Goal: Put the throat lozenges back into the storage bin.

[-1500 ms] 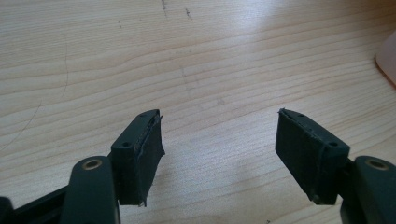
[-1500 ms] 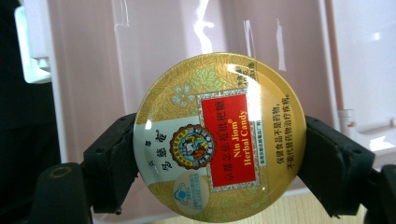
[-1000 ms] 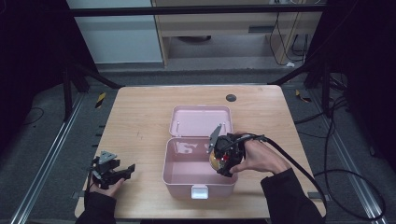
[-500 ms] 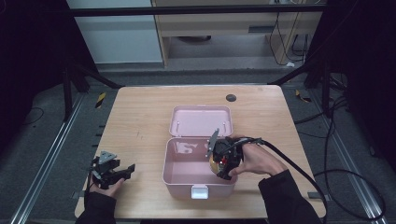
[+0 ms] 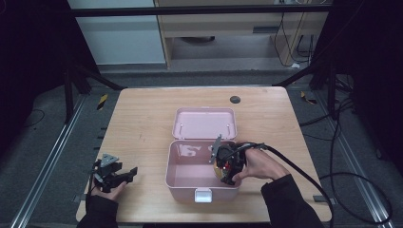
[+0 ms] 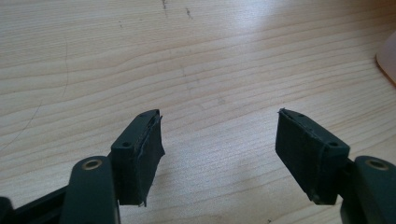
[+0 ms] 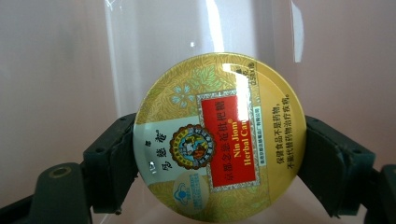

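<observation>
A pink lidded box [image 5: 178,178] stands open on the wooden table [image 5: 142,123], its lid [image 5: 204,122] tipped back. My right gripper [image 5: 224,171] reaches down into the box's right side and is shut on a round yellow candy tin [image 7: 219,137] with a red label; the jaws press on its two edges, and pink box wall [image 7: 56,70] is behind it. The tin [image 5: 219,170] peeks out as a small yellow patch below the gripper. My left gripper [image 5: 127,174] rests low at the table's front left, open, jaws wide apart over bare wood [image 6: 219,100].
A small dark round disc [image 5: 235,99] lies near the table's far edge. The box's white front latch [image 5: 203,195] faces the front edge. A black cable [image 5: 304,175] trails right from my right gripper. Metal frame rails and cables surround the table.
My right gripper with the tin has moved left and lower, deeper into the box. The left gripper has stayed put.
</observation>
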Available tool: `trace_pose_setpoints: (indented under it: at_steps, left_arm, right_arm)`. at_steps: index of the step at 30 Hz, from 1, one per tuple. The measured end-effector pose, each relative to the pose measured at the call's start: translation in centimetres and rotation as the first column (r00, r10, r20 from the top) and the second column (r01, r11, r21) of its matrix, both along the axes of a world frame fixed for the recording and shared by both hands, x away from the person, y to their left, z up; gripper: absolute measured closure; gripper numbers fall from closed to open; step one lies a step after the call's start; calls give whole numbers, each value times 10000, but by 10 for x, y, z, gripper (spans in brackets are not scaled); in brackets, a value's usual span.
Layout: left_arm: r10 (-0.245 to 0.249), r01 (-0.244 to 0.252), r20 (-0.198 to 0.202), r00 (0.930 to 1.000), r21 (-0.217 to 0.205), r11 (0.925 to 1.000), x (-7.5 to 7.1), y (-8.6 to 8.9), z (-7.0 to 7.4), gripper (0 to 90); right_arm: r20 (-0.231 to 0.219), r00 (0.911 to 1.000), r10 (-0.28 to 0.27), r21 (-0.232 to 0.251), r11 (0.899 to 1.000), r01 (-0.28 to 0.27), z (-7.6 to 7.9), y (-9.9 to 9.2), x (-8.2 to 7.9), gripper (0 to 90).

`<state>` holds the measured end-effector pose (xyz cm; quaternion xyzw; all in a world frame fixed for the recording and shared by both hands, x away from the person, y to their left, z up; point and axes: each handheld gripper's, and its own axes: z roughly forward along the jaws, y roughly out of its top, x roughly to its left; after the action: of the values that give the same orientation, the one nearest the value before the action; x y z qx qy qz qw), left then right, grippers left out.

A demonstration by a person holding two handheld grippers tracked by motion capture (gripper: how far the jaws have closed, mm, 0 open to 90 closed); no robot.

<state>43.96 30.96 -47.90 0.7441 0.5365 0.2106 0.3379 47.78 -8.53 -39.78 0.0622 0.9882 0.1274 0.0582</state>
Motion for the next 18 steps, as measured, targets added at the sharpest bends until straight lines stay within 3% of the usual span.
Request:
trace_pose_setpoints:
  at_steps: [15,18]
  left_arm:
    - [-10,10,-19,10000,41,10000,0,0,0,310]
    - [-15,15,-34,10000,48,10000,0,0,-1,310]
  right_arm:
    - [-42,9999,-124,-100,9999,123,-4,-3,-1,173]
    - [41,9999,-155,55,9999,154,-2,-3,-2,179]
